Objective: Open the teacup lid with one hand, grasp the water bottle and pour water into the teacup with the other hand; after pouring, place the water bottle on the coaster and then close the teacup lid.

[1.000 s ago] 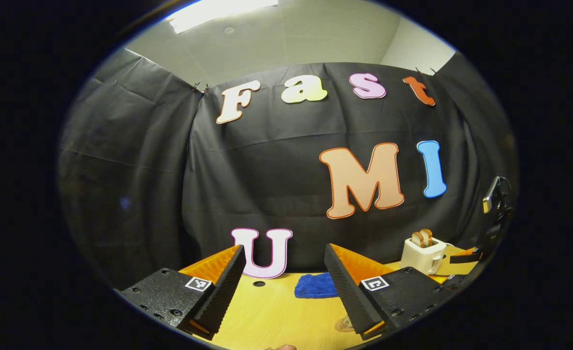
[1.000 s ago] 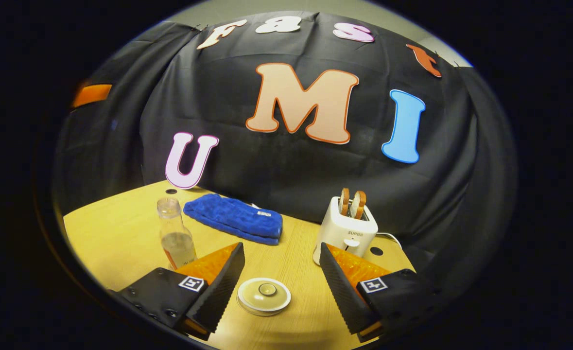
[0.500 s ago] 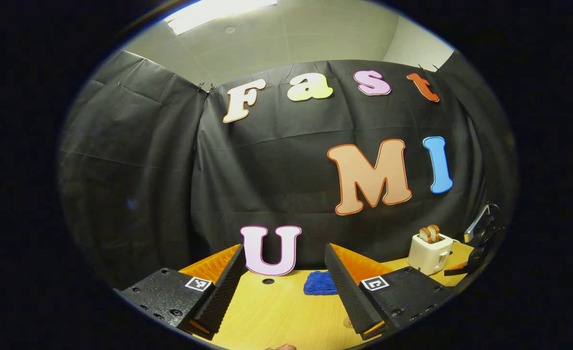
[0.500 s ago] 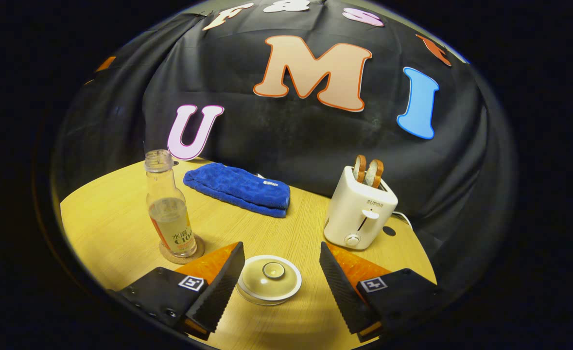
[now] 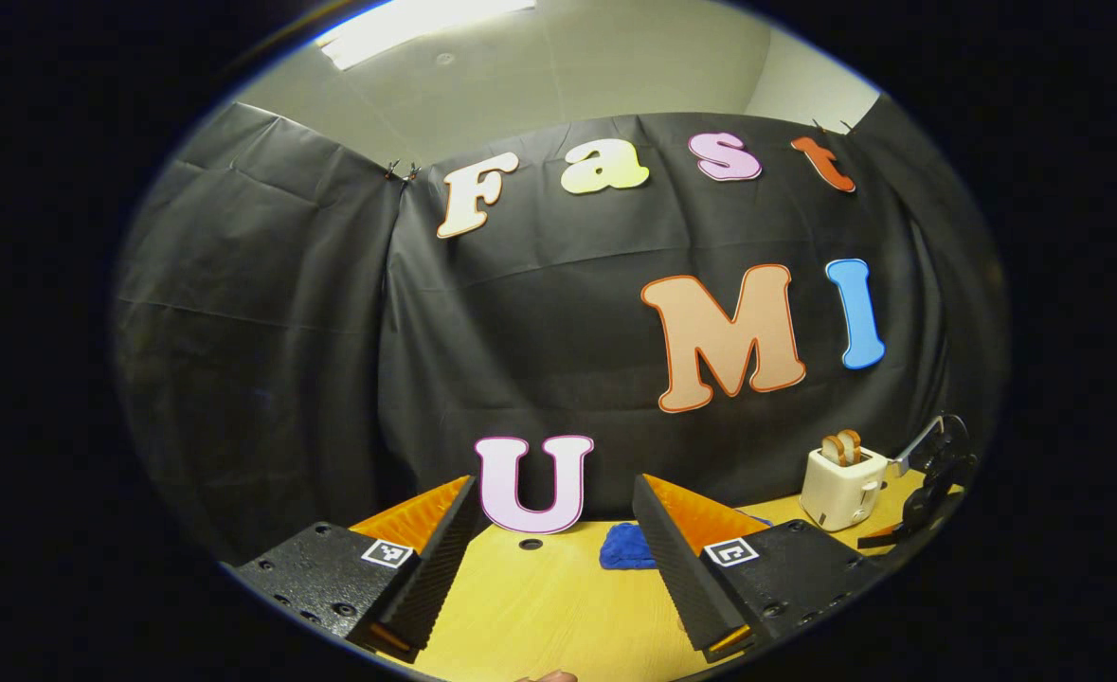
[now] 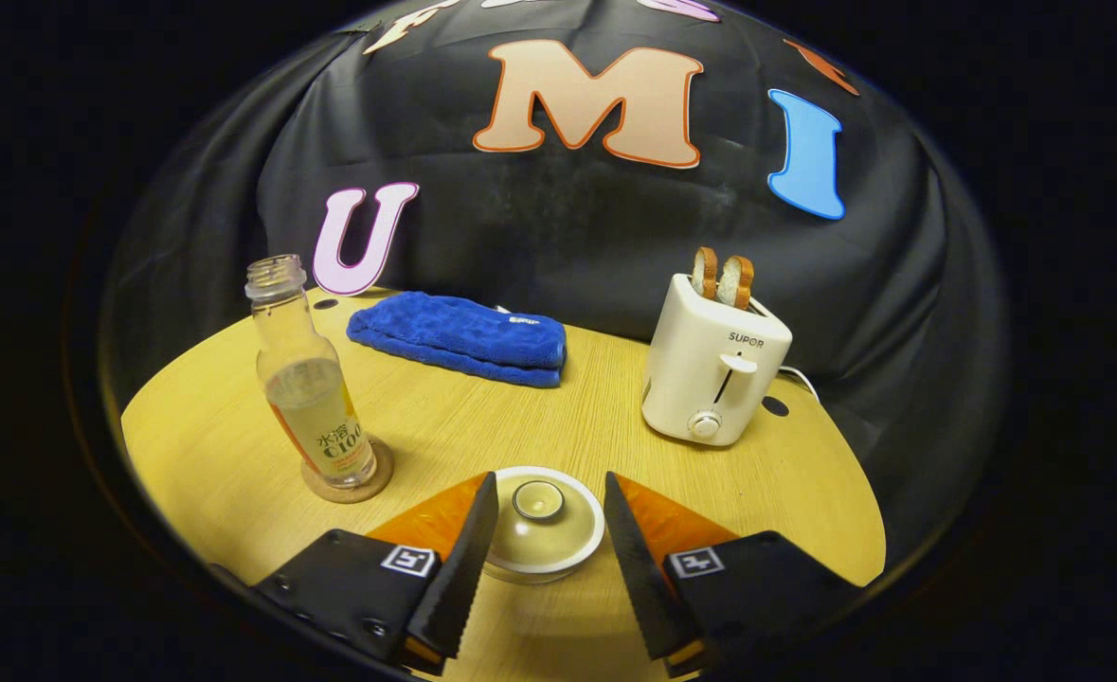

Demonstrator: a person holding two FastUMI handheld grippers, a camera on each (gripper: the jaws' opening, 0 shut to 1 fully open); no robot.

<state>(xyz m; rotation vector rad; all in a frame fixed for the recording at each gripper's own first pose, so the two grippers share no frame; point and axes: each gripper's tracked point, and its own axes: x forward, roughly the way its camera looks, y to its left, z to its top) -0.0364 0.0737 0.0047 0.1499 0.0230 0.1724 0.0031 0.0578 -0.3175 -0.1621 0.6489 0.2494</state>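
Note:
In the right gripper view a cream teacup lid [image 6: 541, 535] with a round knob [image 6: 538, 499] sits on the cup, hiding the cup's body. My right gripper [image 6: 549, 488] hangs just above it, open, one finger on each side of the lid, the gap barely wider than the lid. A clear water bottle [image 6: 310, 379] without a cap, about half full, stands upright on a cork coaster [image 6: 361, 485] to the left. My left gripper [image 5: 553, 493] is held open above the wooden table [image 5: 558, 606] with nothing between its fingers.
A white toaster [image 6: 714, 369] with two bread slices stands at the right rear of the table [image 6: 217, 445]. A folded blue towel [image 6: 459, 336] lies at the back by the black cloth wall. The left gripper view shows the toaster [image 5: 840, 485], towel [image 5: 626, 547] and the other gripper [image 5: 937, 469] far right.
My right gripper has come down and forward over the lid, and its fingers have narrowed around it. The left gripper has drifted slightly; the coaster has slid out of its view.

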